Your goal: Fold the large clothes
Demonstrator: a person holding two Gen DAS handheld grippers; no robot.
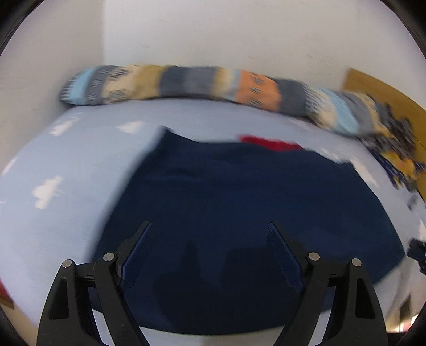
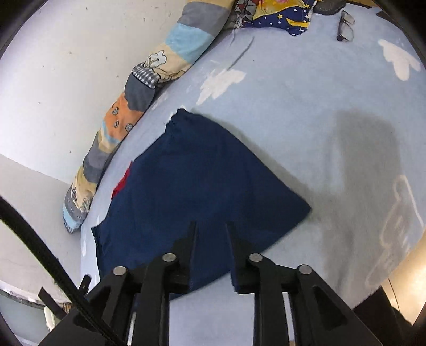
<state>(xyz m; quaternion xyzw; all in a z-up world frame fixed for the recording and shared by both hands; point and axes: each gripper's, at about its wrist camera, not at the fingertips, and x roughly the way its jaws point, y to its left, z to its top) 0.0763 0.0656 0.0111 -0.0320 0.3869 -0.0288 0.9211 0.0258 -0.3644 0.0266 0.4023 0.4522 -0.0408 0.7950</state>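
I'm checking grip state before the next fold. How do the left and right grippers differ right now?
The left gripper has its fingers spread wide; the right gripper has its fingers much closer, with a narrow gap. The left gripper hovers over the middle of the navy garment; the right gripper sits at the garment's near edge. Whether the right one pinches cloth is unclear. Both are black and point over the garment on the light blue sheet.

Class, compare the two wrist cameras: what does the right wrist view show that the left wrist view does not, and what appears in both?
Only the right wrist view shows the eyeglasses on the sheet and the right gripper, its fingers open above the navy garment. Only the left wrist view shows the left gripper, open wide. Both show the navy garment, the red cloth beneath it, the striped bolster and the cloud-print sheet.
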